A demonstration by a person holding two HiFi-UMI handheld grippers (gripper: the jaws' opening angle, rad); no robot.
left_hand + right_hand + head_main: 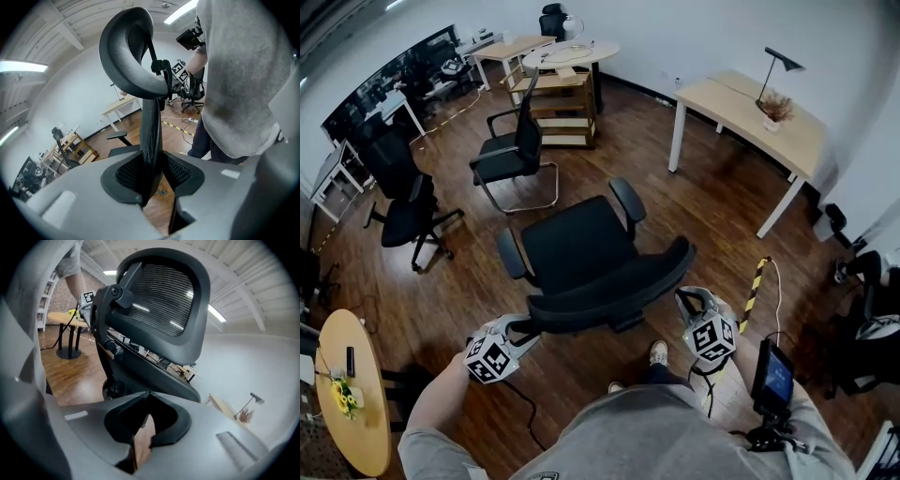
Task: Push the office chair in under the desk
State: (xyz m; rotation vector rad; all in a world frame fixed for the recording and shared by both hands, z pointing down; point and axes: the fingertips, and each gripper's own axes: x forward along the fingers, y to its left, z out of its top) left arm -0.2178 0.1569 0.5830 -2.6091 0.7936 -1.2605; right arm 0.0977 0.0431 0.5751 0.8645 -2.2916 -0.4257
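Left gripper view, office chair (123, 65) back edge clamped between left gripper (153, 165) jaws, right gripper (147, 400) jaws together, empty

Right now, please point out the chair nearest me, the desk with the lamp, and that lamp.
chair (577, 246), head view, middle of the seat.
desk (731, 103), head view, bare part of the top.
lamp (783, 60), head view, the dark head.

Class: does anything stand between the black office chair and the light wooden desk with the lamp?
Nothing visible does. Bare wood floor runs from the office chair to the desk. The yellow-black striped strip lies on the floor right of the chair, off that line.
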